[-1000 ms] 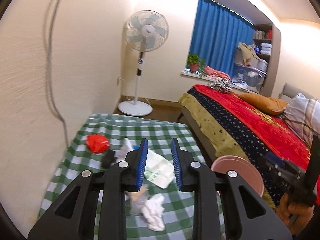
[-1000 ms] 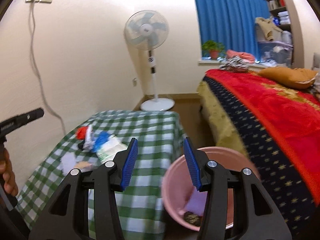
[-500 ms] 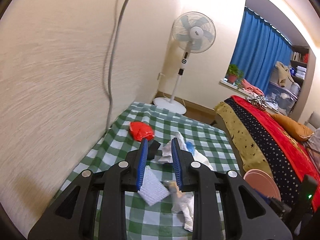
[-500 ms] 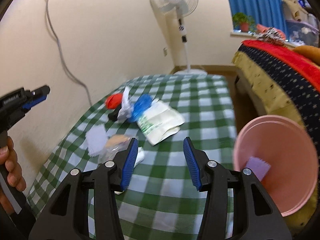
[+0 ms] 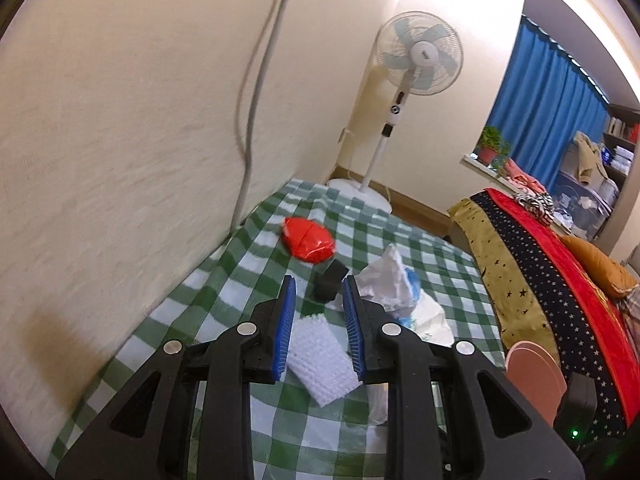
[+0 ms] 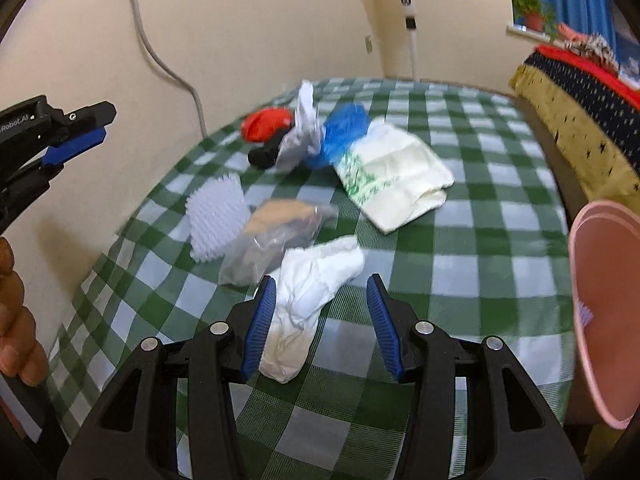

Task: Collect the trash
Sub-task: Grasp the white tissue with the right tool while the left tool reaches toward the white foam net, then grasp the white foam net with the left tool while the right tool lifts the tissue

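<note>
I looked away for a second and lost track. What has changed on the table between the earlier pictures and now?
Both grippers came down toward the checked table. The right gripper swung from the pink bin to the crumpled white tissue; the left gripper closed in on the white foam piece. Nothing was grasped or released; both jaws stayed apart and the trash lies where it was.

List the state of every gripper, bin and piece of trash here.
left gripper: open, empty, above white foam pad
right gripper: open, empty, over crumpled white tissue
pink bin: holds some trash
red wrapper: crumpled on table
</note>
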### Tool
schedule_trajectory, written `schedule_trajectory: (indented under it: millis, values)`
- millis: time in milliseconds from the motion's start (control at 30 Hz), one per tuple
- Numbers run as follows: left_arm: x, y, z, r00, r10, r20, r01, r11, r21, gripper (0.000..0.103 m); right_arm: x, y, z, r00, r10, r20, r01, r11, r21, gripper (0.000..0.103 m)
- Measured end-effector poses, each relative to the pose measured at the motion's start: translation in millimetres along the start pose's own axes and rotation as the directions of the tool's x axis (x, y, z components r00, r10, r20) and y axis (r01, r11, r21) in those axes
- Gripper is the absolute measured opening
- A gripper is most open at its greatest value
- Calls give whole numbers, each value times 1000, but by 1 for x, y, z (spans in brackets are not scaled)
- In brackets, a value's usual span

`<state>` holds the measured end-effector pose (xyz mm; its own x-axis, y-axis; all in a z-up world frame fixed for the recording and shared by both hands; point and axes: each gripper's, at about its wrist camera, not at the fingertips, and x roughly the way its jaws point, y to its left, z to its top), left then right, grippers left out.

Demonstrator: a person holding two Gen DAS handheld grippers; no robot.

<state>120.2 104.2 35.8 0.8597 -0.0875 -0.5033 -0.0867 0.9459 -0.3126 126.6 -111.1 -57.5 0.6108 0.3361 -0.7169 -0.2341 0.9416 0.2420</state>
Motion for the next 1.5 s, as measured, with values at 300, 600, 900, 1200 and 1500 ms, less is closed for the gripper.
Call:
schedule_trajectory:
  millis: [300,600,900,1200,1500]
  values:
    - [35,6,-23,995,4,-102,-9,999,-46,24,-3,-2,2,1000,23,3,-23,999,-34,10]
    - [75,5,-56,965,41,-259,-56,997,-49,30,-16,-27,9,999,-24,49,24,1000,1,10]
    - [88,4,-67,947,45,-317,-65,997,-52,30,-28,-38,11,997,-31,75,30,999,21,10]
    - [89,2,-68,944,35,-327,-49,998,-33,14,-43,-41,11,993,-43,110,41,999,22,10]
    - [63,-8,-57,967,60,-248,-53,998,35,11,-74,-46,12,984,-69,167,66,998,22,10]
